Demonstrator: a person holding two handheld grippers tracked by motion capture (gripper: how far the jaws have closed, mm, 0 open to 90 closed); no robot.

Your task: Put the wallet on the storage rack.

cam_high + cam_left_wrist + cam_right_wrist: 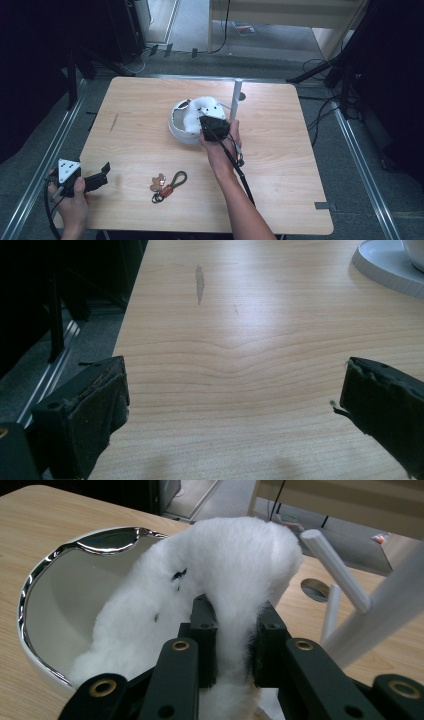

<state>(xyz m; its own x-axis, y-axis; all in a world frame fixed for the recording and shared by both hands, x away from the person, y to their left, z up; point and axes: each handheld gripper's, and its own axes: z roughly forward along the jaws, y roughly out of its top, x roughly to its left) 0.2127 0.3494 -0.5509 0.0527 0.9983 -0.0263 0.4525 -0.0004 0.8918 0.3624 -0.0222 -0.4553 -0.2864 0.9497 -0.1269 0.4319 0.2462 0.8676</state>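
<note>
A white fluffy plush piece hangs over a round white dish with a shiny rim, and my right gripper is shut on a fold of it. In the high view, the right gripper sits over the dish near the table's middle, with the plush under it. My left gripper rests open near the table's front left corner. Its two black jaws stand wide apart over bare wood, a left pad and a right pad.
A white rack with pegs stands right beside the dish, its upright post behind my right hand. A keyring with a brown charm and dark loop lies on the wooden table near the front. Cables and dark stands surround the table.
</note>
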